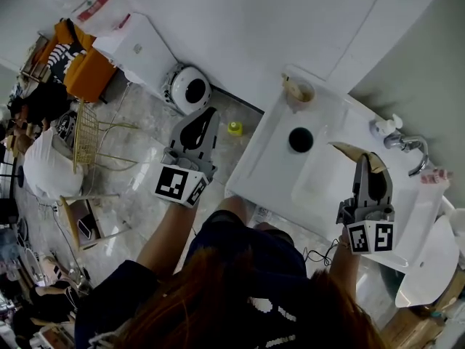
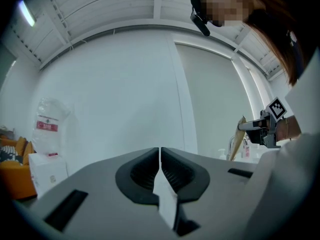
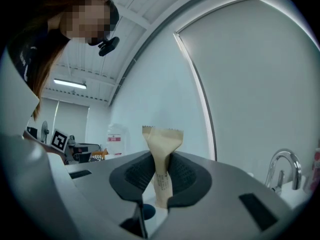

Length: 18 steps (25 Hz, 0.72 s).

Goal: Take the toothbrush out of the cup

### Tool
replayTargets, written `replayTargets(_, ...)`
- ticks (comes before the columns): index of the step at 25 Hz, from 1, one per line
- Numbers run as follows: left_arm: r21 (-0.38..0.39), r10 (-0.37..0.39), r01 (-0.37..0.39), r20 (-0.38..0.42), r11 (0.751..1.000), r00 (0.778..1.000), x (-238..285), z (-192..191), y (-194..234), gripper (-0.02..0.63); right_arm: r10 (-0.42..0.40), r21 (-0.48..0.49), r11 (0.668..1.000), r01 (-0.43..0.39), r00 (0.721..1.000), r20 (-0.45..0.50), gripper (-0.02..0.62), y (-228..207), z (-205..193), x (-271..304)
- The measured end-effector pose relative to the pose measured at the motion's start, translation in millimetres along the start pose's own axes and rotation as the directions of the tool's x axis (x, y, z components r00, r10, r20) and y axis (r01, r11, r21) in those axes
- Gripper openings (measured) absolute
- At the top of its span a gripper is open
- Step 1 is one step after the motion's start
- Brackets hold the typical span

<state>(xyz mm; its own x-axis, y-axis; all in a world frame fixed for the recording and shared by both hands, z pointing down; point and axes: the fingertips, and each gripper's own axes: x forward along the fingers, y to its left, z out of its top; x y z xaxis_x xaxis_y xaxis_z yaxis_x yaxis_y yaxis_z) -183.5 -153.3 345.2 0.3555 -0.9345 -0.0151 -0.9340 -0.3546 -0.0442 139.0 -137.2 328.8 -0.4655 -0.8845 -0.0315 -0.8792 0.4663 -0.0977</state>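
Observation:
A tan paper-wrapped toothbrush [image 1: 357, 152] sticks out past the tips of my right gripper [image 1: 371, 167], which is shut on it above the white sink [image 1: 276, 158]. In the right gripper view the wrapper [image 3: 162, 145] stands upright between the pads of the right gripper [image 3: 160, 165]. A beige cup [image 1: 298, 91] sits on the sink's far corner, apart from both grippers. My left gripper [image 1: 206, 116] is held over the floor left of the sink. Its jaws are shut with nothing in them in the left gripper view [image 2: 160, 154], where the wrapper [image 2: 237, 143] shows at the right.
A chrome faucet [image 1: 408, 146] and a small pump bottle [image 1: 386, 125] stand at the sink's right side, and the drain hole [image 1: 301, 139] is in the basin. On the floor are a round white device [image 1: 189, 89], a small yellow-green object [image 1: 235, 128] and a gold wire chair [image 1: 91, 138].

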Motion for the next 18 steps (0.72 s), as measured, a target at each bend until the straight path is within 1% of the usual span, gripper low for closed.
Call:
replayTargets(4,0.005,-0.047,0.047,0.014,0.999,0.999,20,-4,8,0.029,-0.042,-0.018,0.999,0.042,0.999,-0.011,0.087,1,-4,5)
replayTargets(8,-0.011,-0.139,0.139,0.019,0.990,0.990,54,-18,23,0.029,-0.128,-0.038,0.991,0.128,0.992,-0.011,0.087,6,-7,16)
replayTargets(10,-0.027,-0.202,0.203,0.023,0.979,0.979,75,-22,32,0.028,-0.187,-0.044,0.981,0.187,0.982,-0.010,0.087,11,-9,27)
replayTargets(12,-0.040,-0.282,0.283,0.043,0.958,0.959,97,-20,40,0.029,-0.261,-0.039,0.965,0.261,0.965,-0.001,0.087,20,-9,38)
replayTargets(14,-0.051,-0.356,0.360,0.072,0.931,0.932,118,-16,48,0.029,-0.328,-0.037,0.944,0.328,0.945,0.010,0.087,32,-10,47)
replayTargets(16,-0.050,-0.426,0.430,0.078,0.901,0.901,136,-18,55,0.029,-0.381,-0.041,0.924,0.381,0.924,0.018,0.087,44,-12,56)
replayTargets(18,-0.037,-0.493,0.496,0.079,0.867,0.867,153,-22,58,0.029,-0.434,-0.040,0.900,0.434,0.901,0.022,0.087,53,-16,61)
